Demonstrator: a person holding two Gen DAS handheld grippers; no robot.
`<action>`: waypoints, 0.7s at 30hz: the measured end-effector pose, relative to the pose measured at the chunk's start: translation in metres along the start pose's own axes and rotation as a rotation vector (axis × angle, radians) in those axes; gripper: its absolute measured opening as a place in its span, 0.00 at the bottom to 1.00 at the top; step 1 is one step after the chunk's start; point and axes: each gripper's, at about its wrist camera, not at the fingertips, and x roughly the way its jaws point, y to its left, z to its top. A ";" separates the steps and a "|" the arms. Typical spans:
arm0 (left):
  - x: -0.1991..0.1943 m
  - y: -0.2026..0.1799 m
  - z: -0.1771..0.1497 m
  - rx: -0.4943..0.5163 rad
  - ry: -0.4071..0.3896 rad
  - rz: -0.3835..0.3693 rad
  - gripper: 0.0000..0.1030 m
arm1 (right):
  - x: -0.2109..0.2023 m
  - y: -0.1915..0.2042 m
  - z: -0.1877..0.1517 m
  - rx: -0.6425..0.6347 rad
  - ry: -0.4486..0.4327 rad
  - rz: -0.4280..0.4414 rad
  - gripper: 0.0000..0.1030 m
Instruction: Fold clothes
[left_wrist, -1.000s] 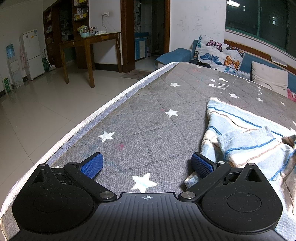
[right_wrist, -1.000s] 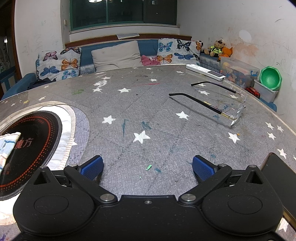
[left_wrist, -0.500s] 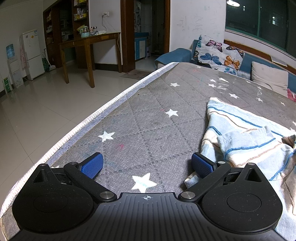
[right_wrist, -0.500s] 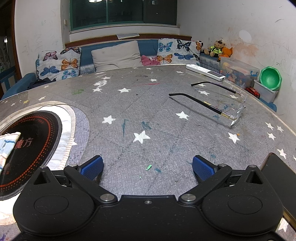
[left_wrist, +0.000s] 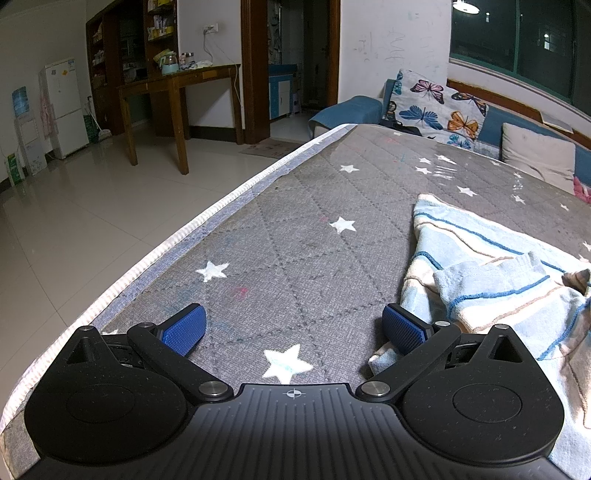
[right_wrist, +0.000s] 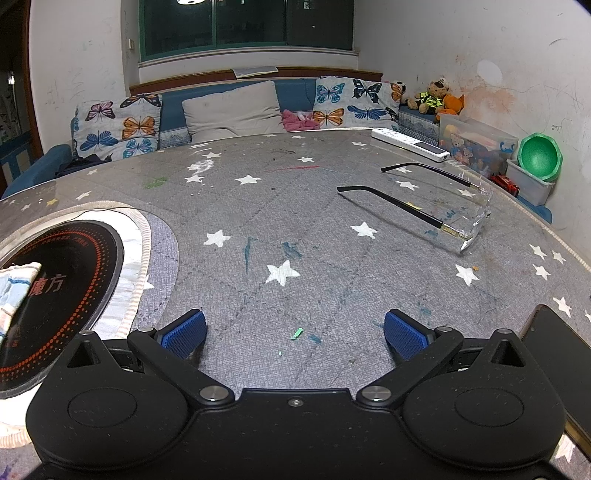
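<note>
Clearly I haven't begun folding: my left gripper (left_wrist: 293, 328) rests with fingers spread, empty, the striped garment (left_wrist: 495, 273) crumpled just beside its right finger. My right gripper (right_wrist: 295, 330), equally spread, faces bare bench (right_wrist: 295, 221); next, pinch an edge.

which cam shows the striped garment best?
Left wrist. The striped garment fills its right side, crumpled on the table, one edge beside the open left hand-held gripper. Right wrist catches only a corner of it at the left edge, lying over a black disc.
</note>
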 end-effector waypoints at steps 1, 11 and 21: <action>0.000 0.000 0.000 0.001 0.000 0.001 1.00 | 0.000 0.001 0.000 0.000 0.000 0.000 1.00; -0.004 -0.003 0.001 0.003 0.033 0.002 1.00 | 0.000 0.001 0.000 -0.001 0.000 -0.001 1.00; -0.026 -0.004 0.005 -0.030 0.177 -0.049 1.00 | -0.001 0.001 -0.001 -0.002 -0.001 -0.001 1.00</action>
